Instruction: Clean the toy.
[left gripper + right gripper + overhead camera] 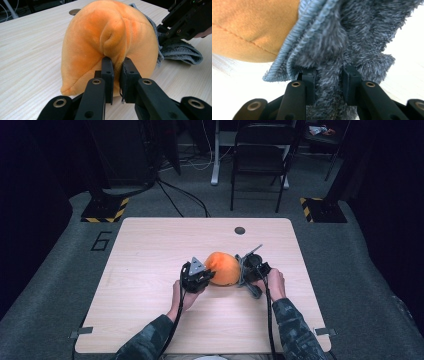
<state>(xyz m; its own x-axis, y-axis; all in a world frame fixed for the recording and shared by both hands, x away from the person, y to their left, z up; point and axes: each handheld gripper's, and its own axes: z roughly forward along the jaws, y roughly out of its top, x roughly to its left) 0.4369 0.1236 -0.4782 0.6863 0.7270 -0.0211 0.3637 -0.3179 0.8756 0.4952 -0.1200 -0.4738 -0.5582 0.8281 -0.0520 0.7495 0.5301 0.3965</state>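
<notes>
The left claw (204,276) is sitting at the left side of the orange plush toy (223,268), its jaws pinching a fold of the plush fabric low on that side. The plush toy is resting on the light wooden desk (150,250), near the middle. A grey towel (246,275) is lying against the toy's right side, touching it. The right claw (251,270) is gripping a bunched ridge of that towel, jaws pressing in from both sides.
</notes>
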